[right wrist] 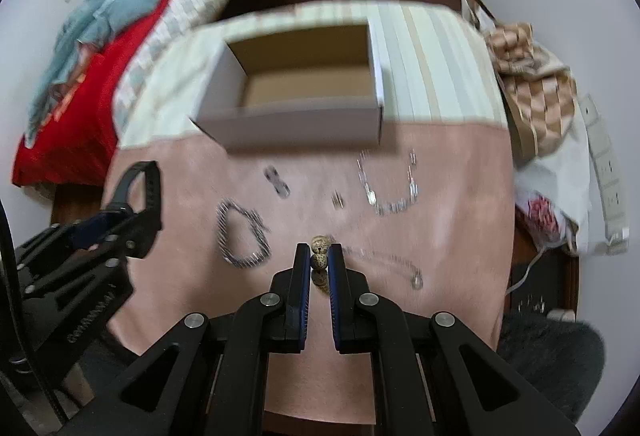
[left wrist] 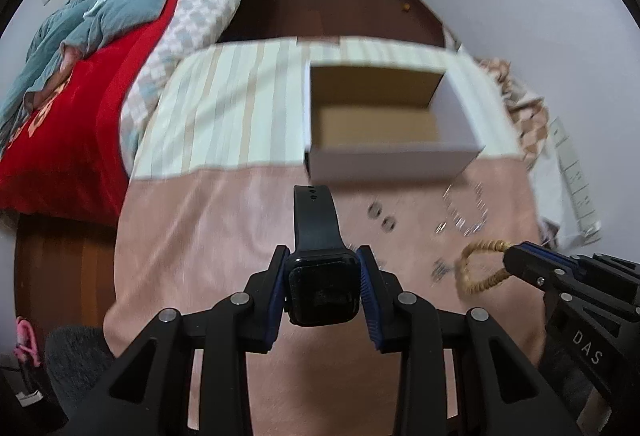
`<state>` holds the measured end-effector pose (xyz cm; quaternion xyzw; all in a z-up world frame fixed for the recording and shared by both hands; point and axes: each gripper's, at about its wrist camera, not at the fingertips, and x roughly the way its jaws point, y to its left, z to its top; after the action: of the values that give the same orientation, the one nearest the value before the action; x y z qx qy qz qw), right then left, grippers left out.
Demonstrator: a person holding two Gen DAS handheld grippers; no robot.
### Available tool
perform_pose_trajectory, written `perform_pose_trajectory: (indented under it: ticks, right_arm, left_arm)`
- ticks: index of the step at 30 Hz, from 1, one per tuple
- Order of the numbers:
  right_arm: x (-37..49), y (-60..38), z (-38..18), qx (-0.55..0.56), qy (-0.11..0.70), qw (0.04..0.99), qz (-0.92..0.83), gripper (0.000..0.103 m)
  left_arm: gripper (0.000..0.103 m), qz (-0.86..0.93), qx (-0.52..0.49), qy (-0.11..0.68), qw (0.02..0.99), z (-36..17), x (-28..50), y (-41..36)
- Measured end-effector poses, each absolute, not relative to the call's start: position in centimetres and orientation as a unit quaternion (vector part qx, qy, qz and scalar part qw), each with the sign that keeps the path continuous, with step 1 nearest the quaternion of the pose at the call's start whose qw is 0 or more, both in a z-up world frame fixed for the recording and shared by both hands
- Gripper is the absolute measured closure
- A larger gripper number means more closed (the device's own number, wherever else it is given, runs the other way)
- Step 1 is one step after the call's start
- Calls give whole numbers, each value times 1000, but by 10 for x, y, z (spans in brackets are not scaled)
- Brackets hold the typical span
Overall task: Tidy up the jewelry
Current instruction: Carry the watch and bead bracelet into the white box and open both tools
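Meanwhile, the left gripper (left wrist: 323, 286) is clamping a black square smartwatch (left wrist: 323, 288) while the right gripper (right wrist: 319, 261) is pinching a tan beaded bracelet (right wrist: 320, 252) near an open white cardboard box (right wrist: 296, 124).

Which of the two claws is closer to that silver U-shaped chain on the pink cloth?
Right. The right gripper, clamping a beaded bracelet, sits nearest the silver chain. The left gripper, holding the black watch, is farther off to the left.

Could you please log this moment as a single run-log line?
left gripper: shut on black watch | right gripper: shut on beaded bracelet | cardboard box: open, empty | silver chain: on pink cloth
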<state>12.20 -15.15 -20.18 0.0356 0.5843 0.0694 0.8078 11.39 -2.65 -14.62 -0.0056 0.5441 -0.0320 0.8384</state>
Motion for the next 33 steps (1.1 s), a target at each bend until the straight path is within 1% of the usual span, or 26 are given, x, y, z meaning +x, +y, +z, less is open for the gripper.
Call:
perform_pose_trajectory:
  ticks: [6, 10, 17, 22, 26, 27, 29, 30, 31, 33]
  right_arm:
    - [168, -152, -141, 30, 541, 836, 93, 94]
    - [212, -151, -125, 17, 530, 842, 97, 94]
    - [289, -147, -161, 17, 563, 819, 108, 94]
    - [321, -146, -195, 30, 587, 800, 117, 94]
    - [339, -149, -218, 56, 611, 777, 140, 94]
    - [342, -150, -223, 59, 618, 771, 139, 93]
    - [344, -153, -230, 59, 629, 764, 133, 90]
    - [344, -153, -232, 55, 631, 763, 126, 80]
    - [343, -154, -232, 52, 631, 765, 122, 67]
    - [339, -157, -227, 51, 625, 770, 117, 56]
  left_arm:
    - [73, -56, -31, 523, 850, -113, 157, -27]
    - [73, -71, -56, 533, 841, -112, 200, -23]
    - [73, -90, -77, 569, 814, -143, 269, -23]
    - [73, -105, -110, 606, 781, -173, 302, -21]
    - [71, -108, -128, 627, 761, -187, 315, -21]
    - [66, -106, -134, 628, 759, -188, 316, -20]
    - [49, -104, -131, 621, 766, -184, 316, -19]
    - [27, -100, -124, 615, 772, -181, 315, -18]
    - [18, -99, -119, 610, 777, -177, 314, -18]
    - [18, -94, -111, 605, 783, -172, 313, -16]
